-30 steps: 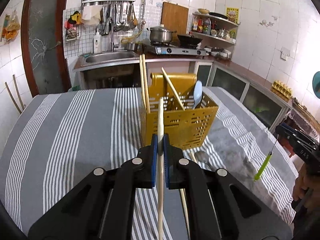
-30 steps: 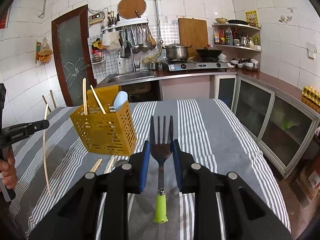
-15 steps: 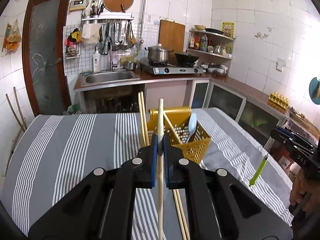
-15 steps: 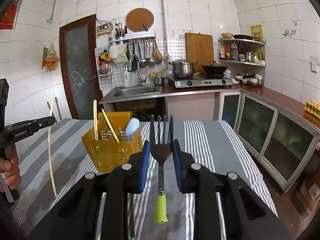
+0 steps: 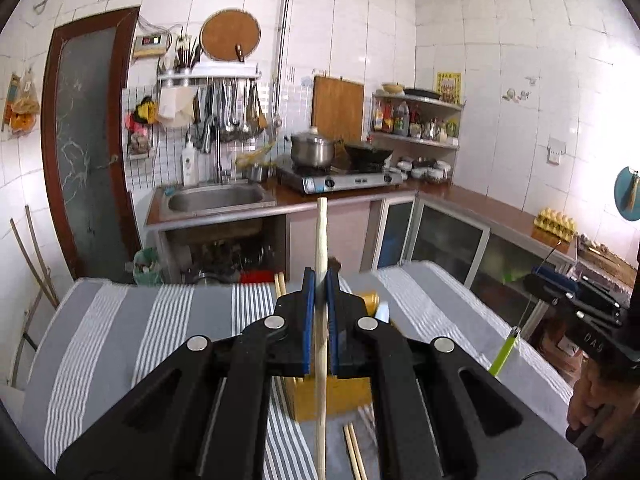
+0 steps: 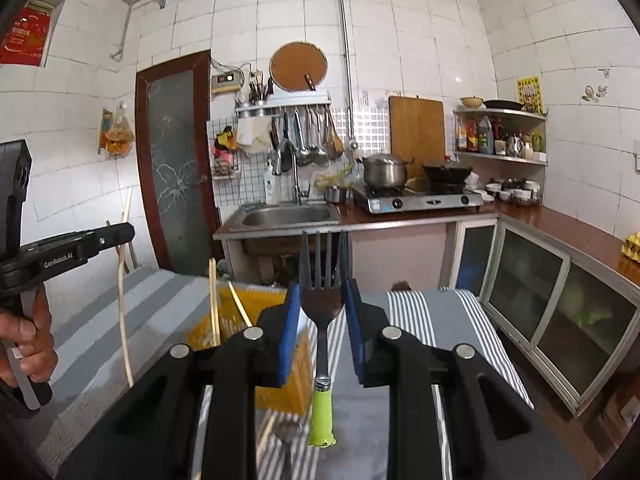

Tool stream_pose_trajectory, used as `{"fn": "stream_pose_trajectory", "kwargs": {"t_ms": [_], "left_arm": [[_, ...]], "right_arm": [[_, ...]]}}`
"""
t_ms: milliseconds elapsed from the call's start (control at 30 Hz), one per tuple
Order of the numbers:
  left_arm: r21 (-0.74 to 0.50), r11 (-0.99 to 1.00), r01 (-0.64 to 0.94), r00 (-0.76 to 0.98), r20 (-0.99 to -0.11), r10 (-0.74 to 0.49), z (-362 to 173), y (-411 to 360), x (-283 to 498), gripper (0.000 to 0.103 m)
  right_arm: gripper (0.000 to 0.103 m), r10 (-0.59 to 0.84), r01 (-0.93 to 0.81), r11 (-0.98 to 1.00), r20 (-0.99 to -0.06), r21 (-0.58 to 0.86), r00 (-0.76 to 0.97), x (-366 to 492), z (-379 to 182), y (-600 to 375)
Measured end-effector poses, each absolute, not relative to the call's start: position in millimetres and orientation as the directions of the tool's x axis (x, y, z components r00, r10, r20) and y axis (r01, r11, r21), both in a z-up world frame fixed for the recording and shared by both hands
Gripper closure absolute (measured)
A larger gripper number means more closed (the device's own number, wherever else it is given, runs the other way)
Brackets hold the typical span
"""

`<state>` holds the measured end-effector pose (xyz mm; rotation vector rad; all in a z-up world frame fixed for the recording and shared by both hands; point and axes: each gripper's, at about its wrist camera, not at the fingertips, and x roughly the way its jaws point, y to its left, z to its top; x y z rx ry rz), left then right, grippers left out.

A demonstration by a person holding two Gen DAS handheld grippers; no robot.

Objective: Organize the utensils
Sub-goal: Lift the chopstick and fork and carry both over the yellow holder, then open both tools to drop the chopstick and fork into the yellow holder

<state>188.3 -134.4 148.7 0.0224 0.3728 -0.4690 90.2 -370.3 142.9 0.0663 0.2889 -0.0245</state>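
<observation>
While your left gripper (image 5: 320, 312) has its jaws clenched on a chopstick (image 5: 321, 240) standing upright, the yellow basket (image 5: 332, 396) sits on the striped table (image 5: 160, 320) directly below and just beyond those jaws. Your right gripper (image 6: 322, 320) grasps a fork (image 6: 322, 300), tines up, green handle hanging down; from there the basket (image 6: 244, 312) lies low and to the left. Judging by that, the chopstick is nearer: lower it straight along its long axis.

White-tiled kitchen walls (image 6: 432, 40), dark door (image 6: 176, 160)
</observation>
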Motion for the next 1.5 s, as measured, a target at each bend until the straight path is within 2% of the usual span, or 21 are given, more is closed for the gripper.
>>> {"fn": "stream_pose_trajectory", "kwargs": {"t_ms": [267,633,1233,1433,1500], "left_arm": [[-0.053,0.893,0.446,0.845,-0.303,-0.44,178,-146,208,0.098],[-0.05,0.898,0.437,0.856,-0.285,-0.432,179,-158,238,0.098],[-0.091,0.894,0.438,0.839,-0.314,-0.443,145,-160,282,0.098],[-0.098,0.89,0.444,0.823,-0.349,-0.449,125,-165,289,0.098],[-0.101,0.892,0.44,0.817,-0.367,-0.444,116,-165,291,0.098]], "right_arm": [[0.08,0.002,0.008,0.999,-0.243,0.042,0.97,116,170,-358],[0.08,0.035,-0.025,0.999,-0.235,0.043,0.971,153,175,-343],[0.08,0.074,-0.057,0.996,-0.286,0.066,0.955,208,142,-332],[0.08,0.067,-0.046,0.996,-0.325,0.072,0.943,217,126,-334],[0.08,0.077,-0.053,0.996,-0.364,0.076,0.928,223,117,-334]]}}
